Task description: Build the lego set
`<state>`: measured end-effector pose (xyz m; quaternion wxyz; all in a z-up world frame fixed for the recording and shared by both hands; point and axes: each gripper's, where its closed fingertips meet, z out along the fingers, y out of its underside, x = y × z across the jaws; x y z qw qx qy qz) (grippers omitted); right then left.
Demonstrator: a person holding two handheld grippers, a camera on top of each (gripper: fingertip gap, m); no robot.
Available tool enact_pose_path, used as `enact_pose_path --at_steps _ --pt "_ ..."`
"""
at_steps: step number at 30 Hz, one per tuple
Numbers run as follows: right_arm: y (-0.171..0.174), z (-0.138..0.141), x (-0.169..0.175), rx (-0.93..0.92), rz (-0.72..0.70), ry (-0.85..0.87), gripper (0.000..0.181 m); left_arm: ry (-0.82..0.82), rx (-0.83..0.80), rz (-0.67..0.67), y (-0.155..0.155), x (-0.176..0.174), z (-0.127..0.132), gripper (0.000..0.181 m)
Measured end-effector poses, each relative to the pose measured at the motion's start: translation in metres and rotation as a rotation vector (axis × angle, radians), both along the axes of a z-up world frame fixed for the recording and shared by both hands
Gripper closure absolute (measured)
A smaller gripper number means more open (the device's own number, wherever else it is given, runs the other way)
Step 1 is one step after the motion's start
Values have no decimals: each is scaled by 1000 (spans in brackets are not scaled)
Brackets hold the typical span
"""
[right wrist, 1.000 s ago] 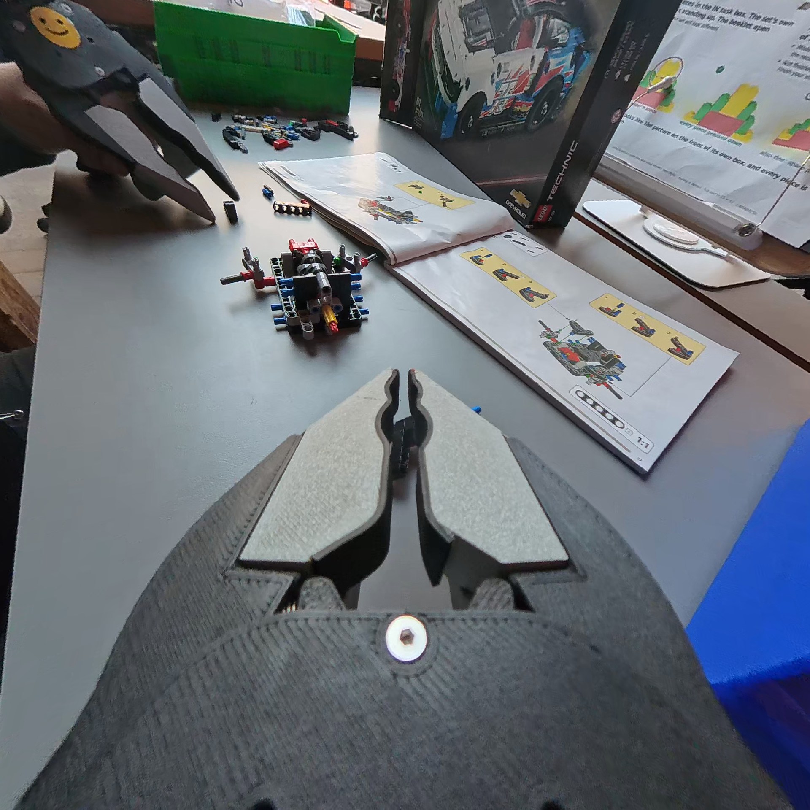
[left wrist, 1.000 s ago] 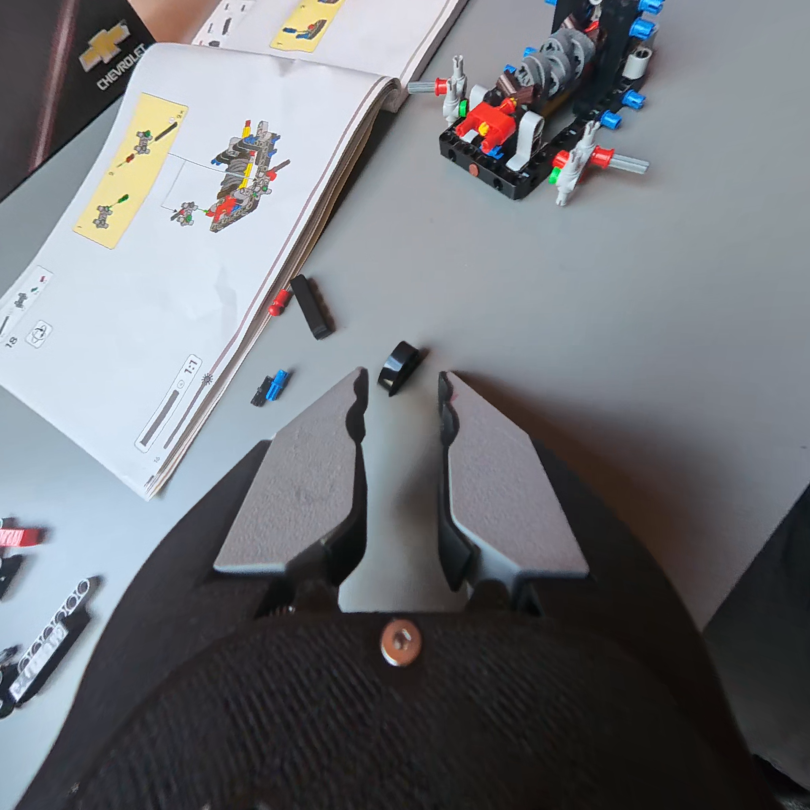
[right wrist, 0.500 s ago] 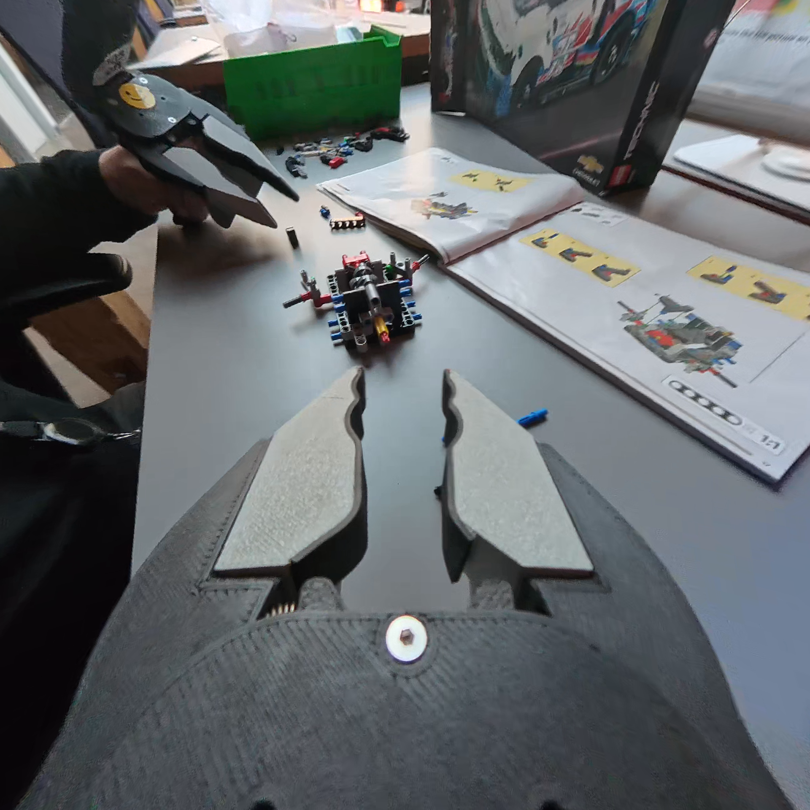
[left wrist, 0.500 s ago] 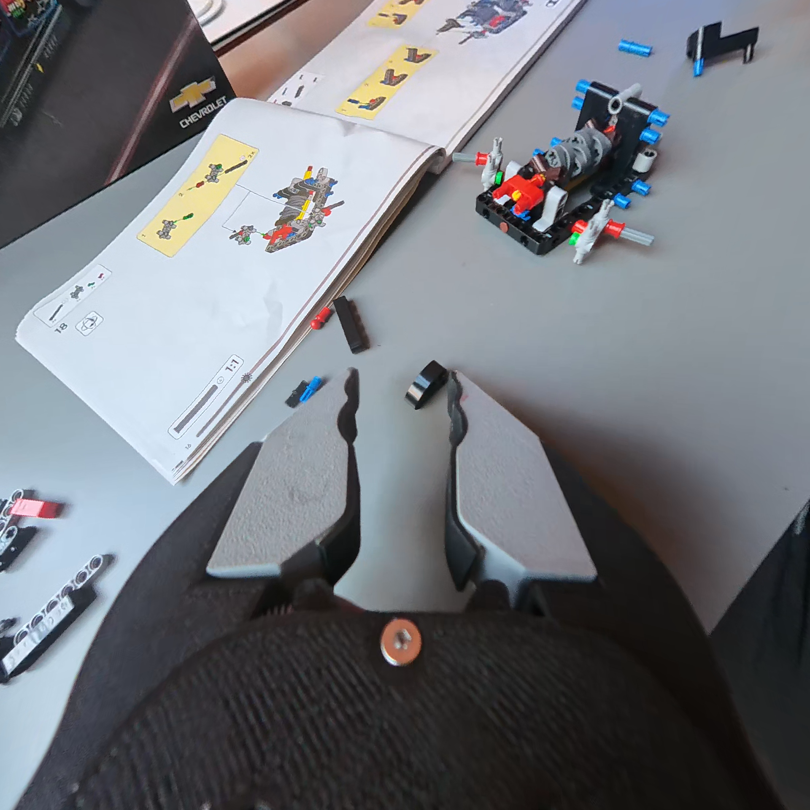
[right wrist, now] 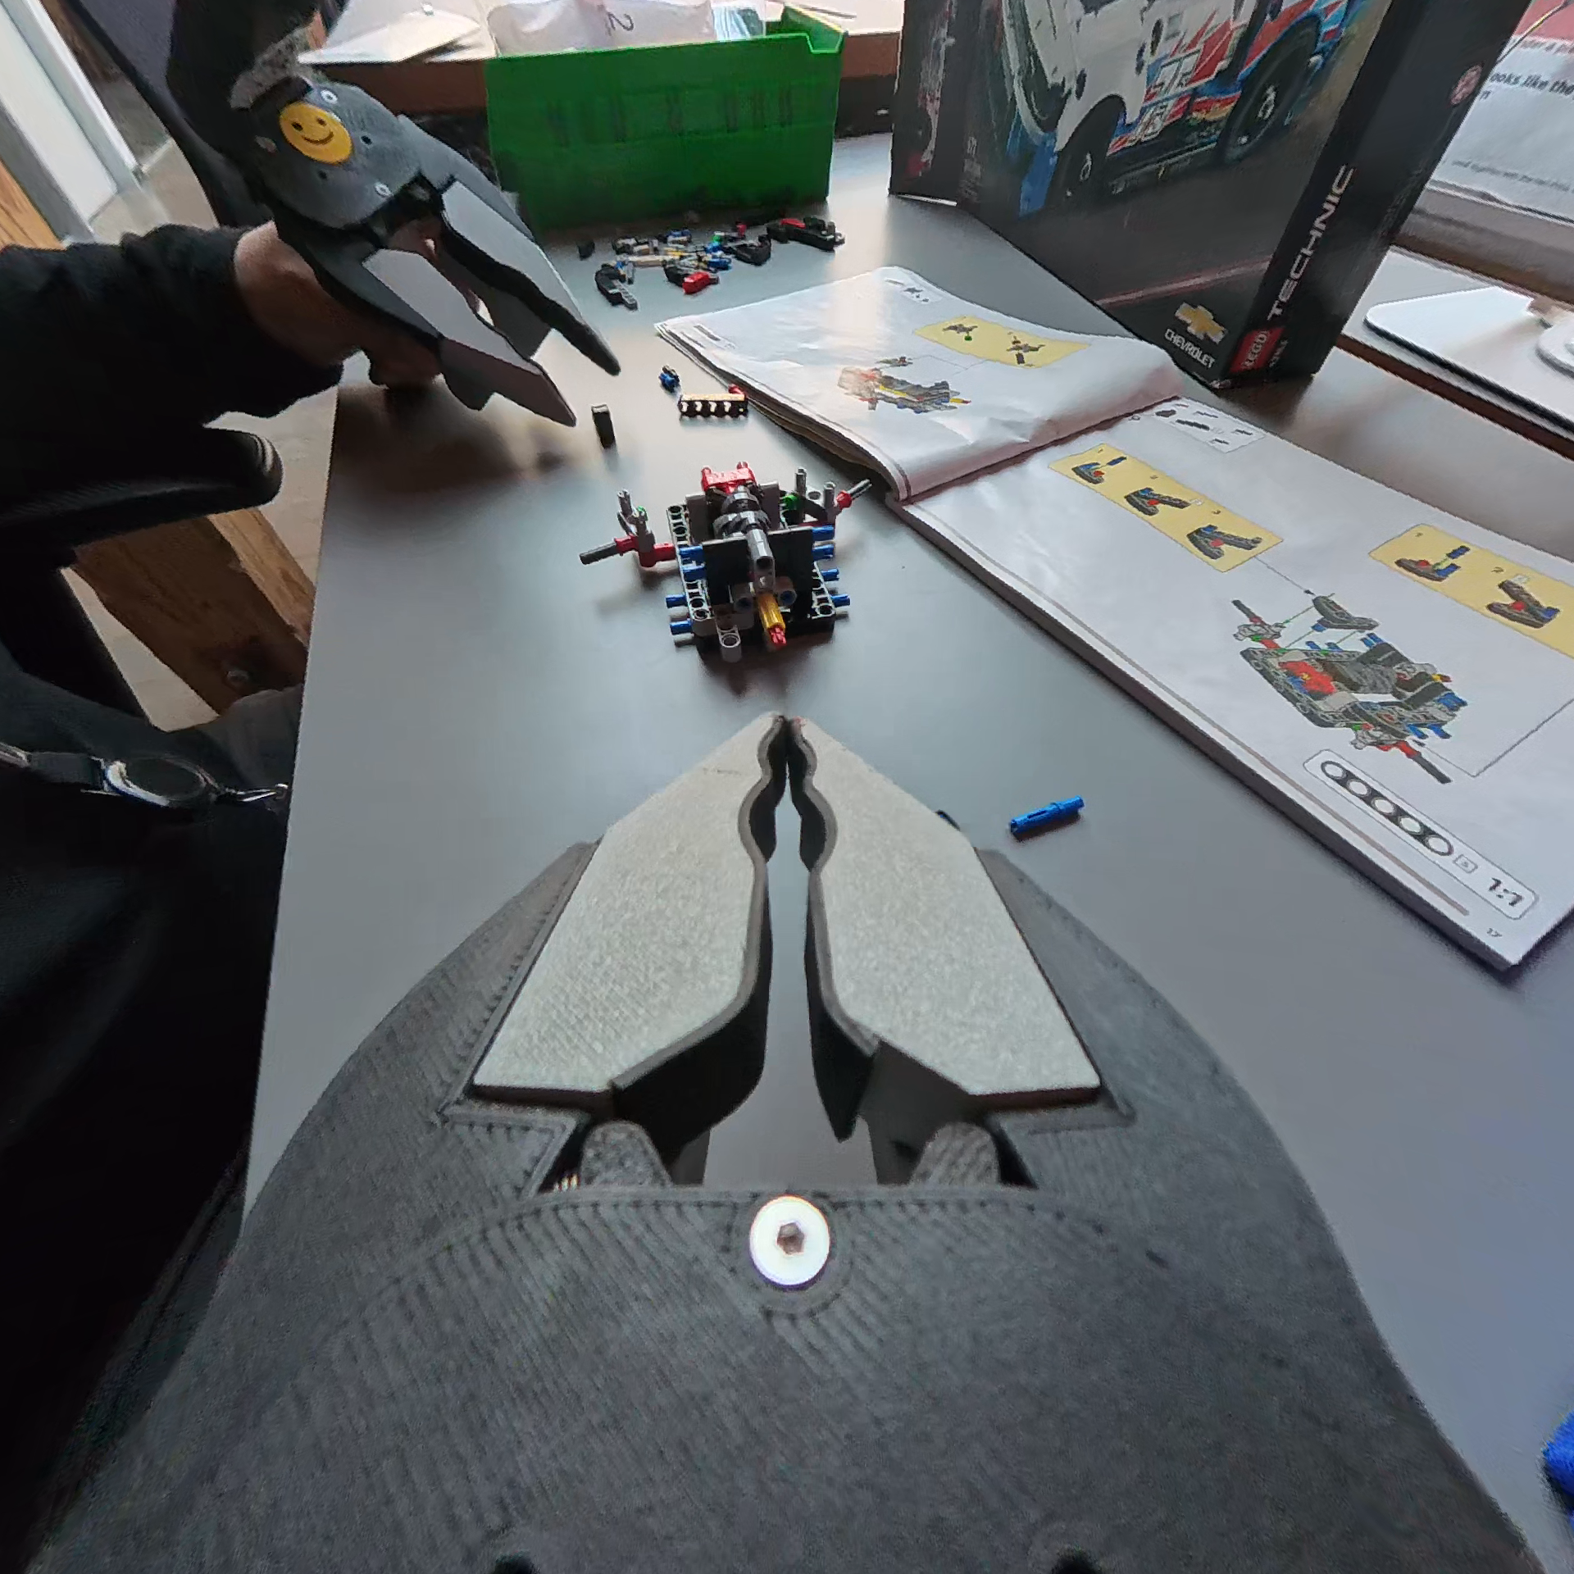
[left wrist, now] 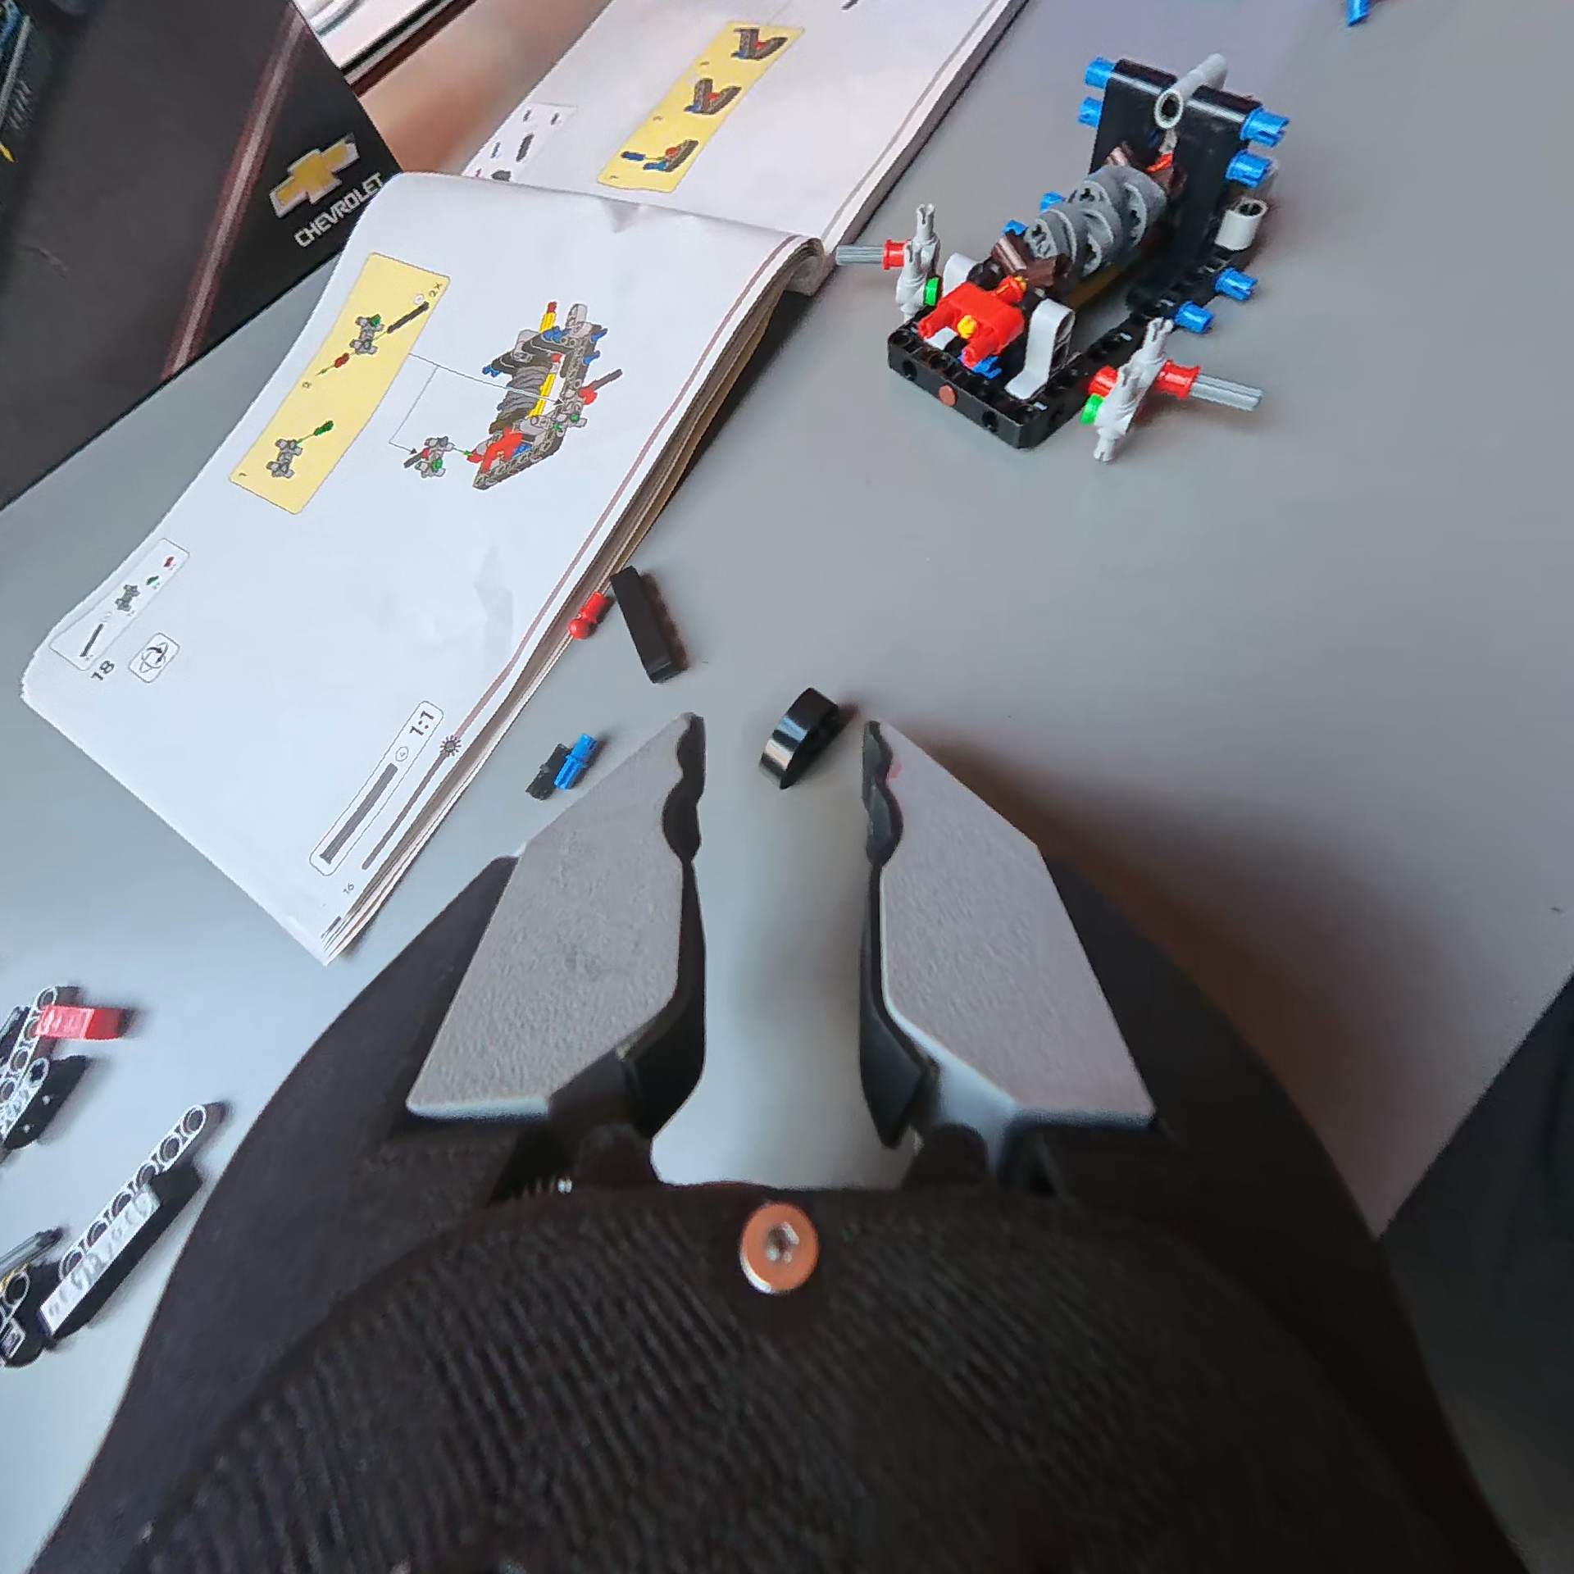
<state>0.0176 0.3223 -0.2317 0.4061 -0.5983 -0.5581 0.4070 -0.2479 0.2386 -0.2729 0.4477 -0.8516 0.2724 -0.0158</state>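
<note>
Lego assembly: a partly built black frame with grey gears, red parts and blue pins sticking out of its sides; it stands on the grey table, just beside the booklet's spine and well ahead of both tools.
Small black piece: lies on the table just ahead of the left tips, nearer the right-hand finger, touching neither.
Left hand-held gripper: jaws apart, nothing between them, tilted down toward the table.
Right hand-held gripper: tips pressed together, no piece visible between them; it points at the assembly from a distance.
Black beam: beside the booklet's edge, with a red pin next to it.
Blue pin: loose on the table, right of the right tool.
Instruction booklet: lying open.
Loose parts: scattered in front of a green bin.
Set box: upright behind the booklet.
</note>
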Motion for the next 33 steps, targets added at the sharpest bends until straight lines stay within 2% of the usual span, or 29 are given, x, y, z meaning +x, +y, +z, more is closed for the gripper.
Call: enact_pose_path --at_steps 3,6,7,9,12,15,17,20,22,25,26,33 --pt "5 3 1 -5 -32 20 176 -8 -3 -7 0 1 0 147" --pt "20 0 1 -53 -119 3 117 -21 -5 -6 0 1 1 146" --pt "21 2 1 -48 -124 14 115 -25 -7 -4 0 0 1 146" --pt "18 6 1 -15 -104 34 128 -30 -5 0 0 0 1 146" --pt "14 7 0 41 -95 31 137 -26 -4 0 0 0 1 146" --pt "16 0 -2 75 -119 -9 131 -19 -9 -4 0 0 0 145" --pt "5 -2 -4 57 -53 -18 160 -17 -10 -7 -1 1 0 146" --pt "-1 -3 -3 -3 -2 -22 181 -20 -11 -8 -1 1 0 146" --pt "4 -1 -3 -5 -29 -4 173 -29 -8 -6 -1 0 1 146" --pt "20 -4 0 19 -123 -27 132 -49 -2 4 0 -1 3 147" --pt "24 -4 1 44 -151 -32 126 -61 1 8 0 -2 4 147" --pt "27 -1 3 95 -172 -21 135 -190 -28 11 1 -4 10 147"
